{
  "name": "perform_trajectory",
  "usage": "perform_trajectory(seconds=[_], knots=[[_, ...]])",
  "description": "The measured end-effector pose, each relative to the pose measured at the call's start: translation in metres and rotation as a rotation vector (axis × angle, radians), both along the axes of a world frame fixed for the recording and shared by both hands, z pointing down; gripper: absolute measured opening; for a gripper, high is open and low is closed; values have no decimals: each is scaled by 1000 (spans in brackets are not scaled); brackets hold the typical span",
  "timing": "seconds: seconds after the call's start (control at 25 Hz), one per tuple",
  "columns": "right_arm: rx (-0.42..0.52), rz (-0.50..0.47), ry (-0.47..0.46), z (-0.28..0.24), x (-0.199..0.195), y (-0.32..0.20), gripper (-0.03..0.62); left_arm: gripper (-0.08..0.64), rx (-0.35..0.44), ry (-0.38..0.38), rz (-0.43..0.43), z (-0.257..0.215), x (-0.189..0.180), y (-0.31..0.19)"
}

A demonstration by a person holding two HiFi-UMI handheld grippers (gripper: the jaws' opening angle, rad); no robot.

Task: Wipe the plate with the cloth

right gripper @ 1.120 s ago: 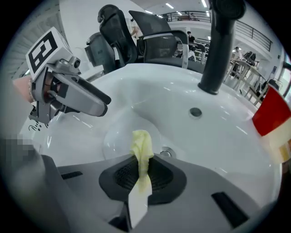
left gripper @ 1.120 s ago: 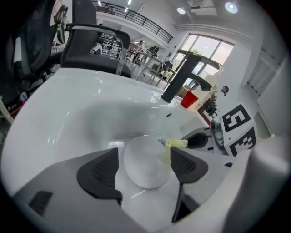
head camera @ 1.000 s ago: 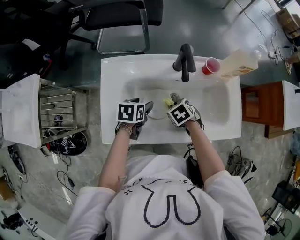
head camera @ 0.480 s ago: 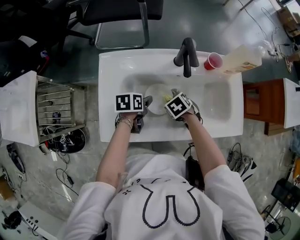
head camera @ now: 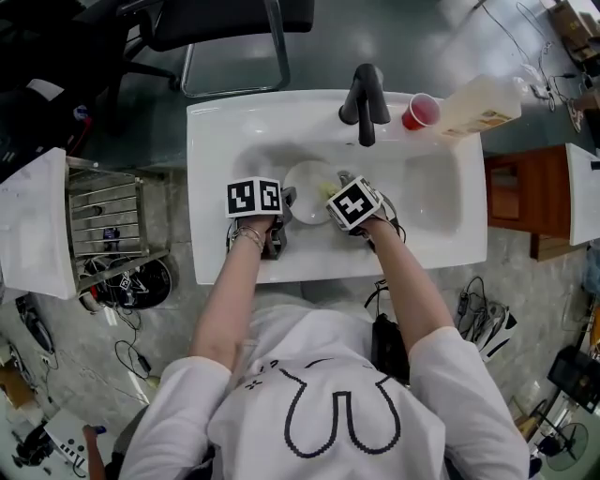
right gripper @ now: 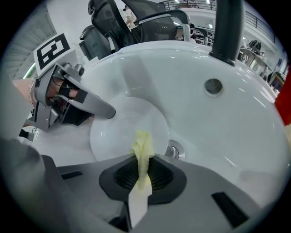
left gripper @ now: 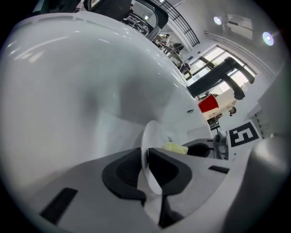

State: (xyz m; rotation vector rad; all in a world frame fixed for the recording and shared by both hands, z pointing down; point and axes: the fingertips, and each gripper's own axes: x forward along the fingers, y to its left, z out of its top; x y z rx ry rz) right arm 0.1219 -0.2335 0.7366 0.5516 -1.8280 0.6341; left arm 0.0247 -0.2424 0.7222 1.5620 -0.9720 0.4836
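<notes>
A white plate (head camera: 307,177) lies in the white sink basin (head camera: 441,202). In the left gripper view the plate (left gripper: 150,136) stands edge-on between the dark pads. My left gripper (left gripper: 146,164) has just been closing and is shut on the plate's near rim. In the right gripper view its finger (right gripper: 97,108) reaches onto the plate (right gripper: 122,129) from the left. My right gripper (right gripper: 143,175) is shut on a yellow cloth (right gripper: 142,152), which hangs over the plate's right part. In the head view the left gripper (head camera: 284,200) and right gripper (head camera: 339,190) flank the plate.
A black faucet (head camera: 364,97) rises behind the basin, and the drain (right gripper: 172,151) lies right of the plate. A red cup (head camera: 419,112) and a pale bottle (head camera: 483,106) sit on the sink's back right. A metal rack (head camera: 111,223) stands left; a chair (head camera: 225,28) beyond.
The left gripper has sunk toward the basin, and its jaws have gone from wide apart to shut on the plate's rim. The right gripper has stayed put with the cloth.
</notes>
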Motion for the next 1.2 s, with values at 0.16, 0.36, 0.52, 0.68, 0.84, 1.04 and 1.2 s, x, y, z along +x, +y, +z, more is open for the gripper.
perform_trajectory(seconds=[0.16, 0.36, 0.52, 0.68, 0.84, 1.04, 1.2], knots=[[24, 20, -22, -2, 0, -7, 51, 32, 17, 89, -45, -7, 3, -4], [48, 56, -47, -13, 4, -9, 51, 18, 34, 149, -75, -20, 2, -5], [89, 75, -81, -33, 7, -5, 51, 17, 69, 144, -70, -35, -4, -4], [136, 85, -110, -54, 9, -2, 51, 17, 114, 143, -65, -53, -11, -4], [197, 82, -147, -76, 7, -1, 51, 17, 162, 127, -51, -71, -17, -3], [277, 100, -207, -116, 4, -5, 51, 18, 230, 119, -32, -100, -23, -3], [351, 118, -243, -151, 1, -9, 51, 17, 297, 113, -21, -128, -29, -5]])
